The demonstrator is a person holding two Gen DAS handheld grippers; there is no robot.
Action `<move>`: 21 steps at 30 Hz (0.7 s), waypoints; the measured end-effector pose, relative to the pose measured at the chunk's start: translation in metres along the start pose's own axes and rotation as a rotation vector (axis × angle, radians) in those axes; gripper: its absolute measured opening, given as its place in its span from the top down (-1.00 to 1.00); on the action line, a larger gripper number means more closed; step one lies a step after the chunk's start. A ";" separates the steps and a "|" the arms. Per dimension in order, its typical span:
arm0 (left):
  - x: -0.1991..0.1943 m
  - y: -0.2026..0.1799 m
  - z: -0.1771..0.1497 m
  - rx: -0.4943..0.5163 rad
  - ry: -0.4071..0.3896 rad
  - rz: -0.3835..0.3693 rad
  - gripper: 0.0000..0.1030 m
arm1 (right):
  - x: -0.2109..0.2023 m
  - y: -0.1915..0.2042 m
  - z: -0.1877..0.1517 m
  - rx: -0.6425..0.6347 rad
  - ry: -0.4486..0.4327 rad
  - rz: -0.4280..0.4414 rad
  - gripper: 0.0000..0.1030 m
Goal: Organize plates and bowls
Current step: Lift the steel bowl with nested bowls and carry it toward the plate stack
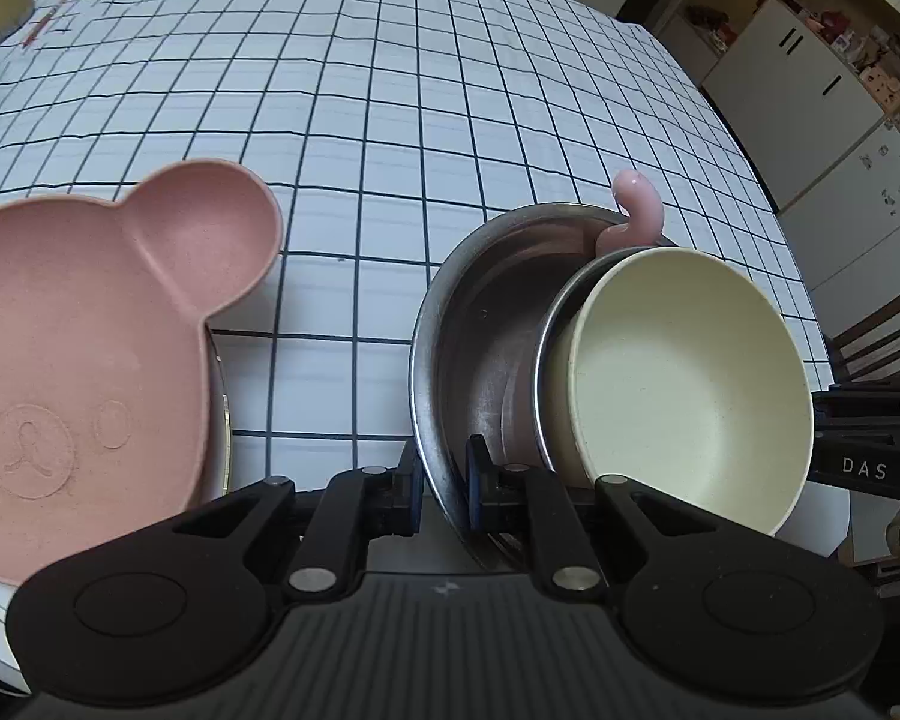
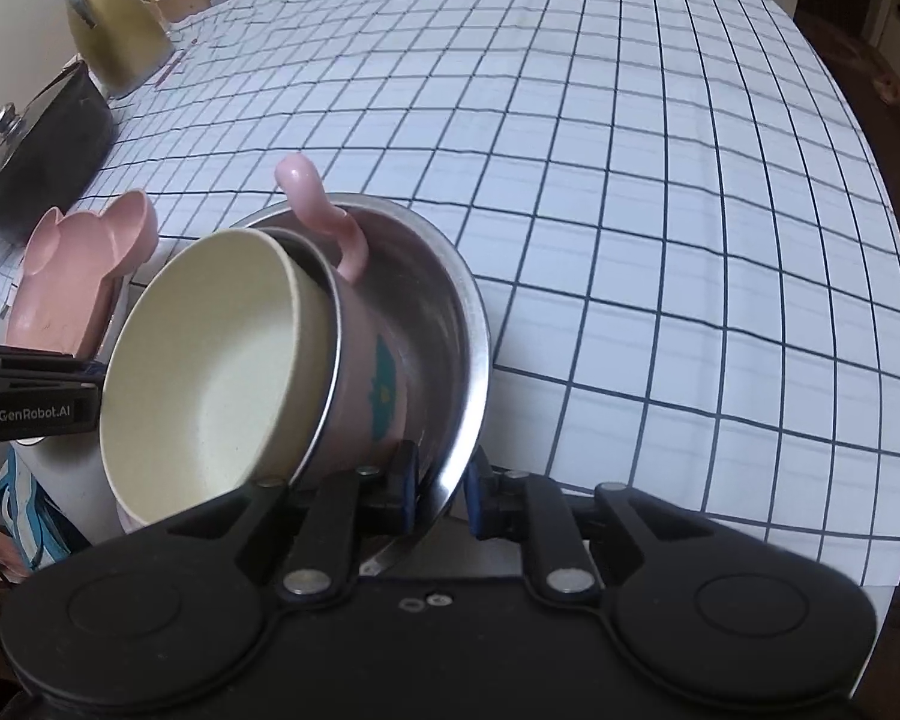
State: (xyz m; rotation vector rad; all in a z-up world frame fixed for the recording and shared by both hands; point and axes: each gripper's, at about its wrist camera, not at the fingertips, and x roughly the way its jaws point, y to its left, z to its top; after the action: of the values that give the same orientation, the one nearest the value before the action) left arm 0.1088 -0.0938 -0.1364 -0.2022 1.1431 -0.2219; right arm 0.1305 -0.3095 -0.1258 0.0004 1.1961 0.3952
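Where both grippers pinch its rim, dull steel bowl (image 1: 480, 324), cream bowl (image 1: 690, 384) nested

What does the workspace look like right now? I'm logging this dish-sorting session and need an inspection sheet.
Surface: table under a white cloth with a dark grid, lightly creased at the far corner.
Job's things: steel bowl tilted, holding a pink cup with a cream bowl nested in it; pink bear plate resting on other dishes to the left.
Clutter: kettle and lidded black pot at the far left edge.
Grippers: left gripper and right gripper each shut on the steel bowl's rim.
Cables: nothing seen.
Surroundings: white cabinets and a wooden chair to the right.
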 end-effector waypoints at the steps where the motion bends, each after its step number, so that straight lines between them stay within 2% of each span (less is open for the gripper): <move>1: -0.004 0.001 0.000 0.002 -0.005 0.001 0.75 | -0.001 0.002 0.000 -0.001 -0.003 0.000 0.69; 11: -0.056 0.026 0.008 -0.031 -0.066 0.019 0.75 | -0.021 0.037 0.023 -0.027 -0.051 0.017 0.69; 21: -0.112 0.083 0.008 -0.087 -0.159 0.076 0.75 | -0.023 0.101 0.058 -0.094 -0.096 0.071 0.69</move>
State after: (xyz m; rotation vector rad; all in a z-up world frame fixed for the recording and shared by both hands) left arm 0.0780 0.0168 -0.0576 -0.2487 1.0015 -0.0871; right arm 0.1455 -0.2102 -0.0623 -0.0193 1.0846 0.5078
